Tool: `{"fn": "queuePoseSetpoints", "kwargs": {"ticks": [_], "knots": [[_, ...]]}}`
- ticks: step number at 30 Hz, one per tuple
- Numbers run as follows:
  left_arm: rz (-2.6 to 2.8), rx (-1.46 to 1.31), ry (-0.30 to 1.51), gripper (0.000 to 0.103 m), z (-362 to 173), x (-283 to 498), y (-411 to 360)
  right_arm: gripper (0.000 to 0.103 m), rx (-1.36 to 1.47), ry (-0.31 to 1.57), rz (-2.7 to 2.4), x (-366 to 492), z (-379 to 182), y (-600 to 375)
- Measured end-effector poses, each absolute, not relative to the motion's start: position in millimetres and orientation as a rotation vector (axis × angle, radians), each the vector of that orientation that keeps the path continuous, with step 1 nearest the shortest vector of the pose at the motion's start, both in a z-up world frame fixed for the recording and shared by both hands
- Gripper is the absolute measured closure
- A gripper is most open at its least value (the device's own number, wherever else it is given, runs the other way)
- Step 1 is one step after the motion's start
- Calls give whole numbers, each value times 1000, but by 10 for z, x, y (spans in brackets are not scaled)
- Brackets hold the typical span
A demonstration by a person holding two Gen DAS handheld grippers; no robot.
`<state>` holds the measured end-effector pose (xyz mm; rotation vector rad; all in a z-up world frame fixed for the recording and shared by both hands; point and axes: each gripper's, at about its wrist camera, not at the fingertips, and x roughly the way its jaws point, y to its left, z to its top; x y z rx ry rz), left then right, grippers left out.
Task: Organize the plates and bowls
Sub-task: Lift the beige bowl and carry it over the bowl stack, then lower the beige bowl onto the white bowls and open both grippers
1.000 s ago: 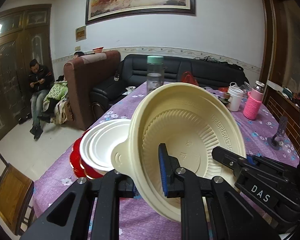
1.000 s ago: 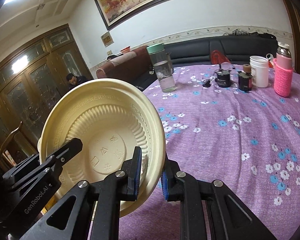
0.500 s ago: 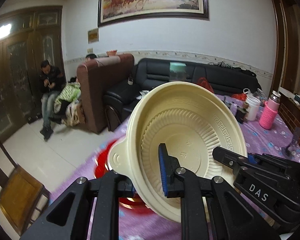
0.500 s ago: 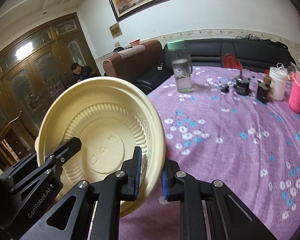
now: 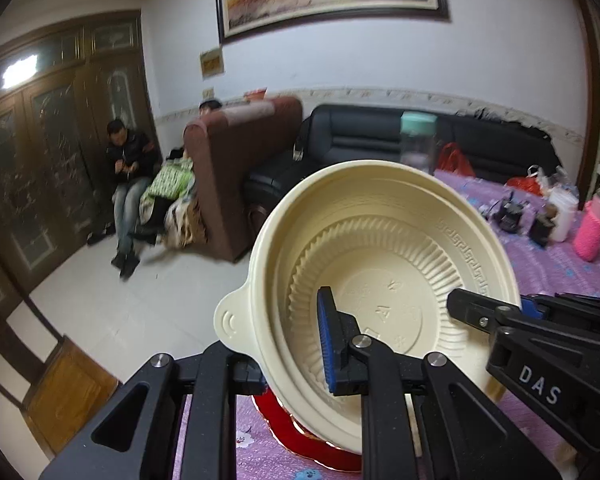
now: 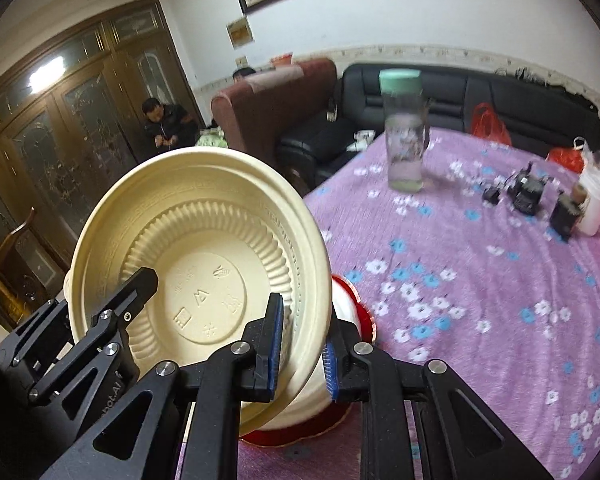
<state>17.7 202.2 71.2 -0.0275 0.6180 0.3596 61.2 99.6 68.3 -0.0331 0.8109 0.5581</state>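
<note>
A cream plastic bowl (image 5: pixel 384 280) with a small tab handle is held tilted between both grippers. My left gripper (image 5: pixel 296 356) is shut on its left rim, and the right gripper's black fingers (image 5: pixel 496 316) clamp the opposite rim. In the right wrist view, my right gripper (image 6: pixel 302 356) is shut on the bowl (image 6: pixel 204 264), with the left gripper's fingers (image 6: pixel 128 300) on the far rim. The bowl hovers just above a stack of red plates (image 6: pixel 360 312) with white bowls on them; the red plates (image 5: pixel 304 432) show under the bowl.
A purple floral tablecloth (image 6: pixel 480 280) covers the table. A green-lidded water bottle (image 6: pixel 404 136), small black items (image 6: pixel 528 192), a white cup (image 6: pixel 596 200) and a pink bottle (image 5: pixel 592 228) stand at the far side. Sofas, a wooden chair (image 5: pixel 68 388) and seated people are beyond the table's left edge.
Both grippers have carried the bowl to the left and down toward the red plate stack, which is now mostly hidden beneath it. The grip on the bowl is unchanged.
</note>
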Motion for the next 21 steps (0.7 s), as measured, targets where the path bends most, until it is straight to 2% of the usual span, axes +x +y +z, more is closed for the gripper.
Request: {"fn": "queuePoseSetpoints", "kwargs": {"ticks": [10,12,13,14,21], "knots": [[359,-32,718,81,408,415,2132,83,-74,884,522,778,374,1119],[350,-54,728,67,403,415,2167,83,-88,883,514,780,348,1138],[351,-69,730,47,408,413,2196,83,-93,883,510,786,338,1142],[349,-94,721,34,422,392,2233,83,-99,883,505,791,327,1145],[332,-205,685,32,483,238,2421,84,-91,892,508,811,283,1164]]}}
